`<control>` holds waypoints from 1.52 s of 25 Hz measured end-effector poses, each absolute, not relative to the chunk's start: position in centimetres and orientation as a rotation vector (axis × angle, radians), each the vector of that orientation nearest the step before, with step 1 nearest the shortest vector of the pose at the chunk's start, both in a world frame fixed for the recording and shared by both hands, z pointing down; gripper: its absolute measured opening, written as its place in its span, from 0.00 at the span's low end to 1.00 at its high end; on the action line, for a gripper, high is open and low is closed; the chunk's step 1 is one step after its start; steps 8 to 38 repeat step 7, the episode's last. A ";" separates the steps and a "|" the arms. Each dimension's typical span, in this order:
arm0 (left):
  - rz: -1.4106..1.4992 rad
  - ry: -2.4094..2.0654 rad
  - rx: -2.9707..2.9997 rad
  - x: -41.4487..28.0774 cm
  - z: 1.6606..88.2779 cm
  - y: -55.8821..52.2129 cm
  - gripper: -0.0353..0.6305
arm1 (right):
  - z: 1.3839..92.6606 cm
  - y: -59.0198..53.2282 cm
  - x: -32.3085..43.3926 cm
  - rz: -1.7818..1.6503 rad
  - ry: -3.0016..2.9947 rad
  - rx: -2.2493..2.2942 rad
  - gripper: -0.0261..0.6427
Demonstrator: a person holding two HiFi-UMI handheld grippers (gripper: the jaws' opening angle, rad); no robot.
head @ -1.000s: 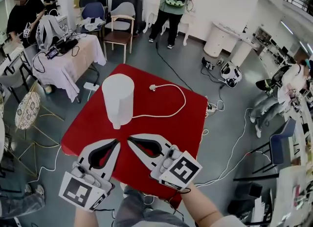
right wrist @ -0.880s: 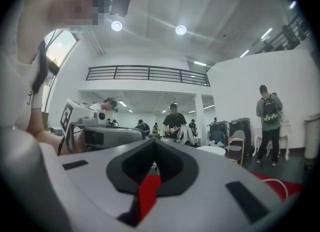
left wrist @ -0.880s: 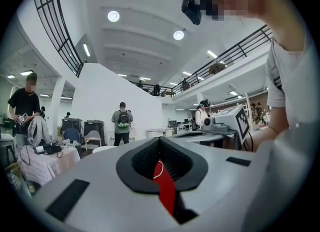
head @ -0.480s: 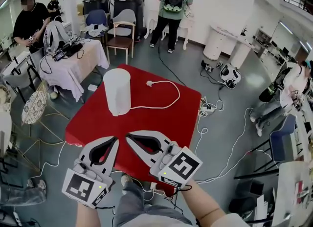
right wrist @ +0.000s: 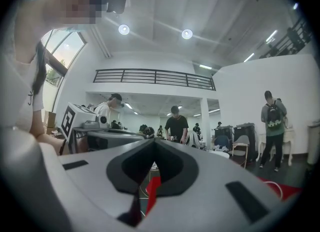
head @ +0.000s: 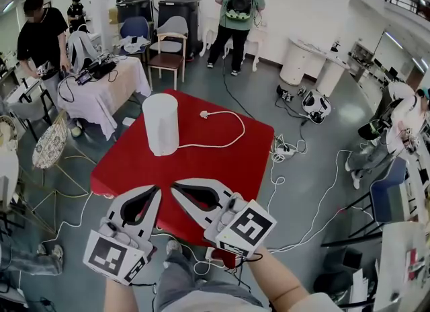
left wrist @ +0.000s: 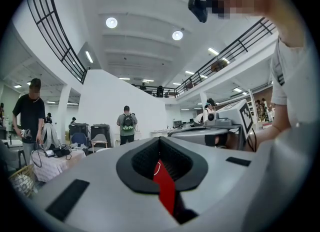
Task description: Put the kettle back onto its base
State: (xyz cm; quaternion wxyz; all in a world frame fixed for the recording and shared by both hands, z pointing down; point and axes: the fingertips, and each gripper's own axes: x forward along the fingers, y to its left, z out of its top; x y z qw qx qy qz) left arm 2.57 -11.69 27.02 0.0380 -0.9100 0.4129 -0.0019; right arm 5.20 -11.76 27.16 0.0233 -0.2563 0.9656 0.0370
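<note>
A white kettle (head: 160,124) stands upright on the far left part of the red table (head: 228,169). A white cord (head: 232,139) runs out from under its bottom and loops to a loose plug (head: 203,113) lying on the table; the base itself does not show apart from the kettle. My left gripper (head: 156,190) and right gripper (head: 176,187) hang side by side over the table's near edge, well short of the kettle. Both are shut with nothing in them. In the left gripper view the jaw tips (left wrist: 159,139) meet, as they do in the right gripper view (right wrist: 154,141).
A white-clothed table (head: 101,92) with gear stands at the left, with a person (head: 41,35) beside it. Chairs (head: 168,52) and a person with a backpack (head: 238,8) are behind. Cables and a power strip (head: 281,149) lie on the floor right of the red table.
Both grippers have drawn back from the kettle toward the table's near edge and risen slightly. The kettle stays where it was. Both stay shut.
</note>
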 end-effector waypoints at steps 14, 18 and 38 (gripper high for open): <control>0.000 1.260 -2.786 2.4 26.6 -11.0 0.07 | 26.9 -11.3 5.0 0.110 2.979 -0.793 0.05; 0.000 1.260 -2.786 2.4 26.6 -11.0 0.07 | 26.9 -11.3 5.0 0.110 2.979 -0.793 0.05; 0.000 1.260 -2.786 2.4 26.6 -11.0 0.07 | 26.9 -11.3 5.0 0.110 2.979 -0.793 0.05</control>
